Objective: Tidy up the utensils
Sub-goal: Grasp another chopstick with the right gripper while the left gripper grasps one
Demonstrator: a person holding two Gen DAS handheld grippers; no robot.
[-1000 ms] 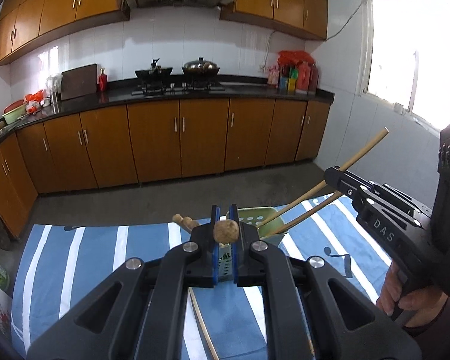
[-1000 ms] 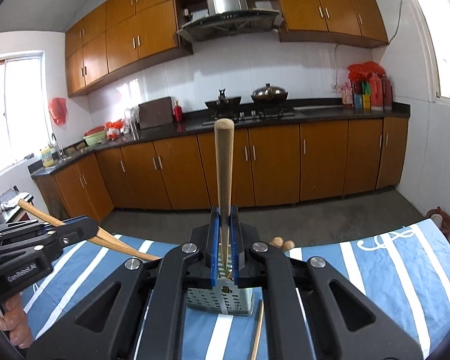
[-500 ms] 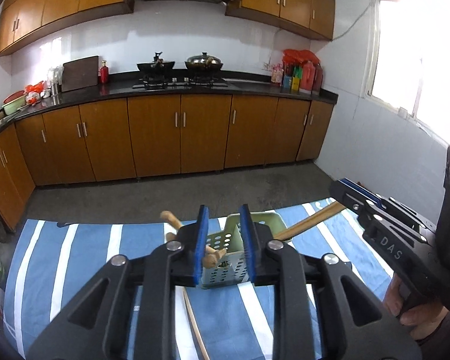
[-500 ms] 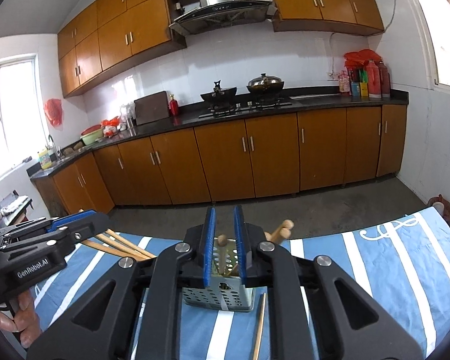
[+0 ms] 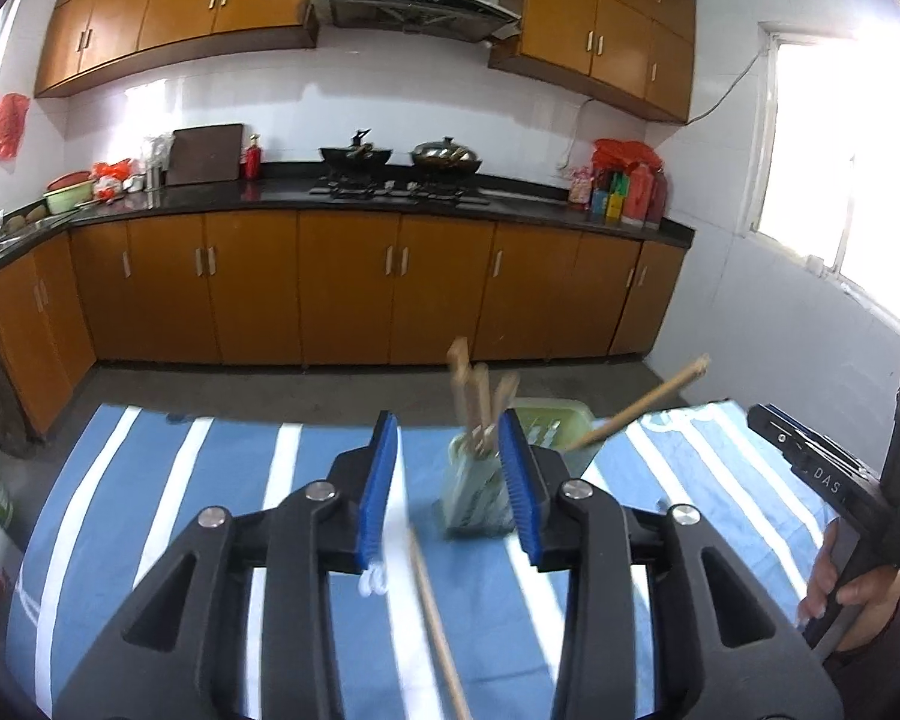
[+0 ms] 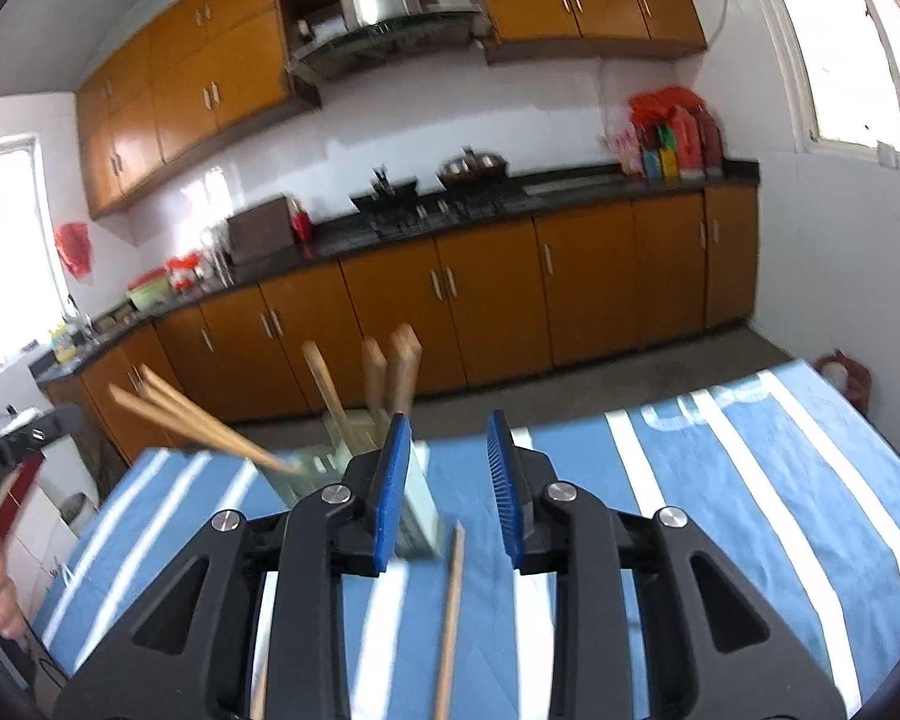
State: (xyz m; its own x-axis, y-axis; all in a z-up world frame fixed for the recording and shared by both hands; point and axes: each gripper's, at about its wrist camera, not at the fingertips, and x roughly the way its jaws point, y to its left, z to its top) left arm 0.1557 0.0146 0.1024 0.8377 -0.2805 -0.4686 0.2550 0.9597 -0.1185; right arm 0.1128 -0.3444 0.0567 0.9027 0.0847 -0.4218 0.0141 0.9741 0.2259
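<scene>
A pale green perforated caddy (image 5: 471, 498) stands on the blue striped cloth (image 5: 168, 510) with wooden handles (image 5: 474, 402) upright in it and a chopstick (image 5: 642, 408) leaning out to the right. My left gripper (image 5: 450, 492) is opening just short of the caddy, its pads touching nothing. My right gripper (image 6: 447, 489) is also opening, with nothing held; the caddy (image 6: 330, 462) sits left of its gap, holding handles (image 6: 390, 372) and leaning chopsticks (image 6: 198, 426). One loose chopstick (image 6: 453, 588) lies on the cloth under both grippers, seen too as the stick (image 5: 435, 618) in the left wrist view.
The right gripper's body (image 5: 828, 480) and a person's hand (image 5: 852, 594) fill the right edge of the left wrist view. The table's far edge (image 5: 330, 414) drops to the kitchen floor. Brown cabinets (image 5: 342, 288) and a stove counter line the back wall.
Both grippers were shut on wooden utensils over the caddy. Their jaws have parted, the utensils now stand in the caddy, and both grippers have drawn back and apart.
</scene>
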